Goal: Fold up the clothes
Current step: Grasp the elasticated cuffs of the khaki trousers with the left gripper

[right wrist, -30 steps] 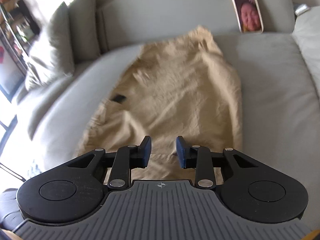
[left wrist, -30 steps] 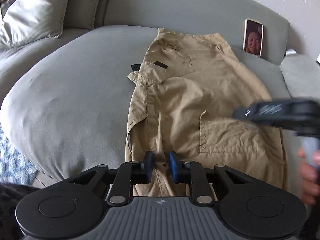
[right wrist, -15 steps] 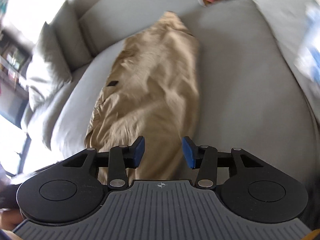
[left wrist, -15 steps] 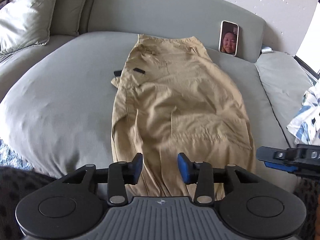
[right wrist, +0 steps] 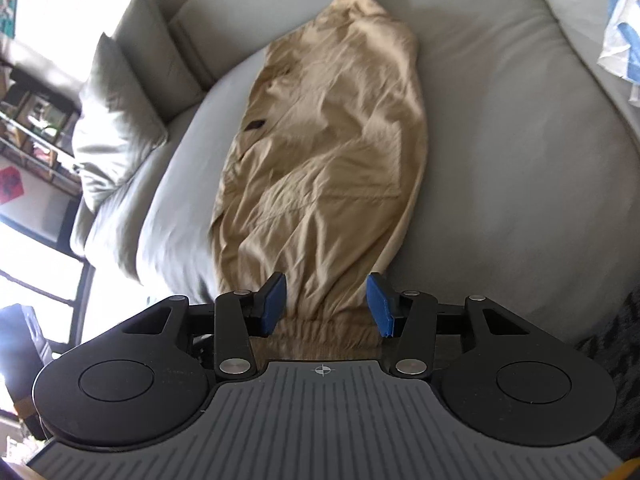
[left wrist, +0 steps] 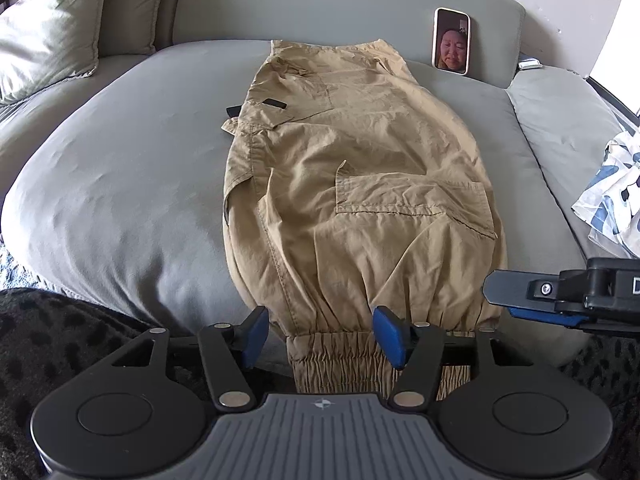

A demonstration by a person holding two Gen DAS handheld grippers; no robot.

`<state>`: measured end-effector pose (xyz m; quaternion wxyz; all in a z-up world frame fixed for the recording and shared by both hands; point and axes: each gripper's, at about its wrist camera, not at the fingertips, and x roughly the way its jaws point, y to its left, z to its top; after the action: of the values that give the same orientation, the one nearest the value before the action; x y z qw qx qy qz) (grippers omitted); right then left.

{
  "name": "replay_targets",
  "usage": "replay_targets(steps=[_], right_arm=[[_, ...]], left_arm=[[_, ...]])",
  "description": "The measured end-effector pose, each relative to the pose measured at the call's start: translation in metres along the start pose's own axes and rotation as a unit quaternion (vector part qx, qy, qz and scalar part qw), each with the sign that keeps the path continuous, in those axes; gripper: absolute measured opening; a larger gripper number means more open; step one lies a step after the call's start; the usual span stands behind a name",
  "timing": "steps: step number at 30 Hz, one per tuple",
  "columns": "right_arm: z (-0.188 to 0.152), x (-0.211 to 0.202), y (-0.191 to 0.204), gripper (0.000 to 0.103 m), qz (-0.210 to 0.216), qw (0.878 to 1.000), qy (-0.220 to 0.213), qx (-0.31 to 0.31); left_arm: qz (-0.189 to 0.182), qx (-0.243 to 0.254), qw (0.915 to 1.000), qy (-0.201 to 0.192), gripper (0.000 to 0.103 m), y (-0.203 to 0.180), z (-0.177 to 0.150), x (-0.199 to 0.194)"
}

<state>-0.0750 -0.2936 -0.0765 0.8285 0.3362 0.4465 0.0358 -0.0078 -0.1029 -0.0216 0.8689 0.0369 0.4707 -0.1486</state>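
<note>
Tan cargo trousers (left wrist: 360,184) lie lengthwise on a grey sofa cushion (left wrist: 120,184), folded leg over leg, waist at the far end and elastic cuffs (left wrist: 340,360) at the near edge. My left gripper (left wrist: 320,336) is open and empty, just above the cuffs. My right gripper (right wrist: 326,304) is open and empty over the same cuff end (right wrist: 320,330); it also shows at the right of the left wrist view (left wrist: 560,292). The trousers also show in the right wrist view (right wrist: 328,160).
A phone (left wrist: 451,41) leans on the sofa back beyond the waistband. A grey pillow (left wrist: 44,28) sits at far left. A blue and white patterned cloth (left wrist: 612,196) lies at right. A dark spotted rug (left wrist: 60,344) lies below the cushion edge.
Both grippers have opened wider and pulled back toward the cuff end. The right gripper has swung from above the trousers to the near right edge.
</note>
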Motion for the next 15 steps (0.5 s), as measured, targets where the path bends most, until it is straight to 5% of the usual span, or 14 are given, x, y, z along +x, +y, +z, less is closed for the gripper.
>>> replay_targets(steps=[15], right_arm=[[-0.0015, 0.0007, -0.0029, 0.051, 0.000, 1.000, 0.010, 0.008]], left_arm=[[0.001, -0.018, 0.9997, 0.014, 0.060, 0.0067, 0.0001, 0.0055]])
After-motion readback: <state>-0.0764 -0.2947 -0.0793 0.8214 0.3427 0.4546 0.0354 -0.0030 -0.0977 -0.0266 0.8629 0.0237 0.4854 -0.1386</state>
